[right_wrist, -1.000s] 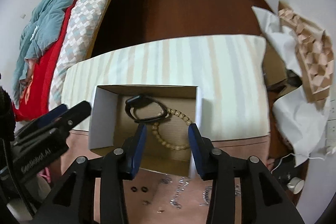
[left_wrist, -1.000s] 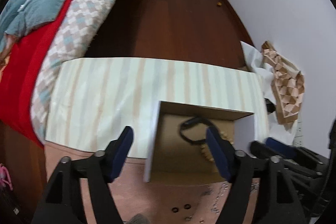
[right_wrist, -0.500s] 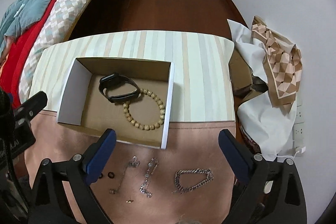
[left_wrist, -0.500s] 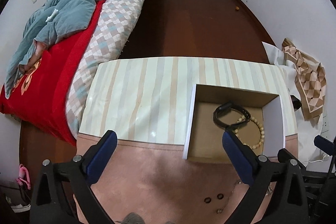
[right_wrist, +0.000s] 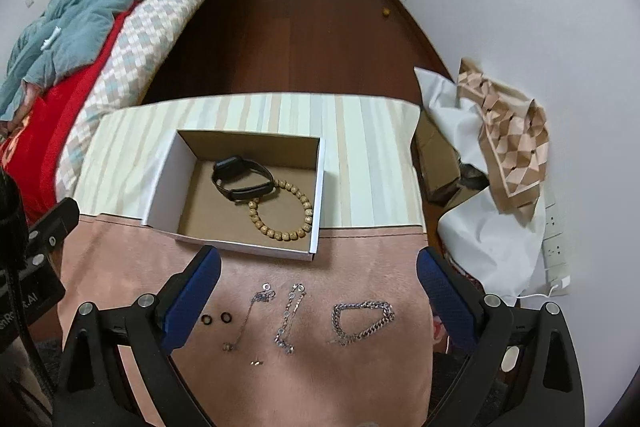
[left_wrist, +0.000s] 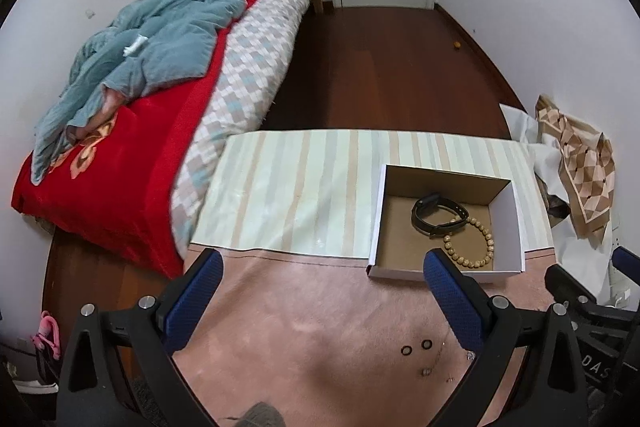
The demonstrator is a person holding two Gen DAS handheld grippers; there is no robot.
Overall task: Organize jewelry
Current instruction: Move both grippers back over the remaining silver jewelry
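Left wrist view: bed [left_wrist: 120,131] far left w/ red cover and a teal blanket, then the striped cloth [left_wrist: 304,187], then the cardboard box [left_wrist: 378,211] holding a black watch [left_wrist: 438,213] and a bead bracelet [left_wrist: 472,243]. Left gripper [left_wrist: 324,291] has its fingers spread wide, nothing between them. Partial white lettering "DAS" at the right edge, rest cut off. Right wrist view: other tool at the left edge reads "Ro..AI", partly hidden. Only this cam shows the full row on the pink mat [right_wrist: 360,255]: two black rings [right_wrist: 214,319], two thin chains [right_wrist: 272,315], chunky silver chain [right_wrist: 362,319]. Right gripper [right_wrist: 318,295] also wide open & empty, hanging over that row
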